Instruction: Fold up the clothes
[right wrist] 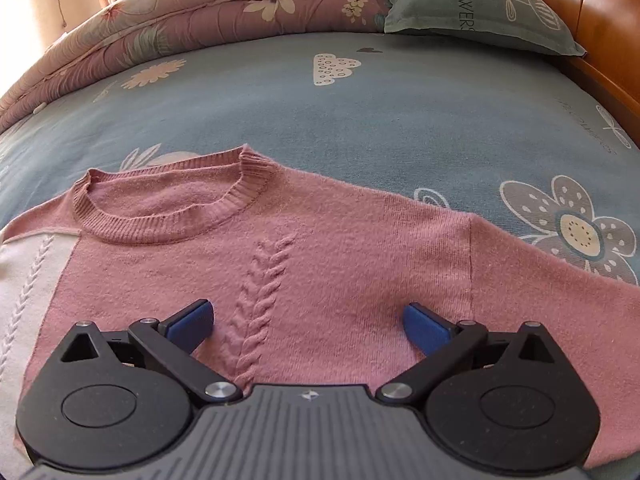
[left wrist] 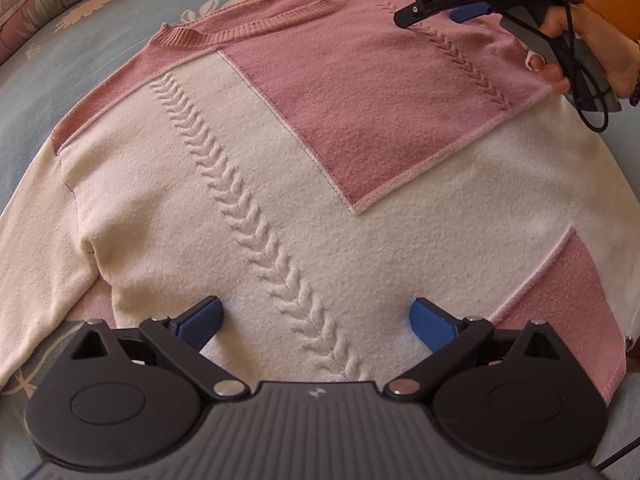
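Starting the fold | sweater (left wrist: 280, 184) lay flat on bed (right wrist: 360, 112) | I held left gripper (left wrist: 316, 320) and right gripper (right wrist: 308, 322) agape, empty | next: pinch a sleeve.

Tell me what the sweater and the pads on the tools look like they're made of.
Sweater: soft knit, likely wool or acrylic, going by its fuzzy nap, ribbed collar and raised cable braid. Blue pads on the right tool: matte, probably rubber or plastic; hard to tell.
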`<control>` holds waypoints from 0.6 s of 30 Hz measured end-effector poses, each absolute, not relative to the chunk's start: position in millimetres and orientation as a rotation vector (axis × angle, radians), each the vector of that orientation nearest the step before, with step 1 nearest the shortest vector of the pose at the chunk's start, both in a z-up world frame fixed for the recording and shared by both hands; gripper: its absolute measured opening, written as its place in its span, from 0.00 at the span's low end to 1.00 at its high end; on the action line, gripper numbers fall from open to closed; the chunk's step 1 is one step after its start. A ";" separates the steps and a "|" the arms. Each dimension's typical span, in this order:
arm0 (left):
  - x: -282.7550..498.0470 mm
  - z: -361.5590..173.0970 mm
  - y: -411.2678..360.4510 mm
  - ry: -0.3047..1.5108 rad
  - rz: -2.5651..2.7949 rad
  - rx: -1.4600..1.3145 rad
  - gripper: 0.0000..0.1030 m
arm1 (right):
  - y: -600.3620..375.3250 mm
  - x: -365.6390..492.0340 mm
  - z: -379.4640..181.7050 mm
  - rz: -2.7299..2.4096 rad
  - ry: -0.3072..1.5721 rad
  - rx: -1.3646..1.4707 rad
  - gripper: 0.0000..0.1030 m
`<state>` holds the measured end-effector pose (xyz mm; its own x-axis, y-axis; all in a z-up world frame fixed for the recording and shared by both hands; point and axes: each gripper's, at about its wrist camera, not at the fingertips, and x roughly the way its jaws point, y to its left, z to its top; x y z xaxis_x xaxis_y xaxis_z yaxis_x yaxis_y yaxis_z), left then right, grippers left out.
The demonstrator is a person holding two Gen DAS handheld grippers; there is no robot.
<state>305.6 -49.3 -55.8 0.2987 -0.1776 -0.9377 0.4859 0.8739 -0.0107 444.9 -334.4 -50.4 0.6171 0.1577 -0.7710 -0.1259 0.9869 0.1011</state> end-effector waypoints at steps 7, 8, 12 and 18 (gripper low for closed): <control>305.1 -55.7 -48.6 1.182 -0.452 0.290 0.99 | -347.5 507.4 -55.6 0.145 0.896 0.012 1.00; 305.4 -55.1 -48.6 1.184 -0.452 0.289 0.99 | -347.0 511.1 -53.6 0.143 0.915 0.010 1.00; 304.2 -49.8 -46.1 1.175 -0.444 0.278 0.98 | -340.4 489.1 -29.4 0.143 0.910 0.024 1.00; 296.7 -44.0 -35.6 1.109 -0.457 0.348 0.98 | -316.5 446.9 -48.7 0.162 0.958 -0.015 1.00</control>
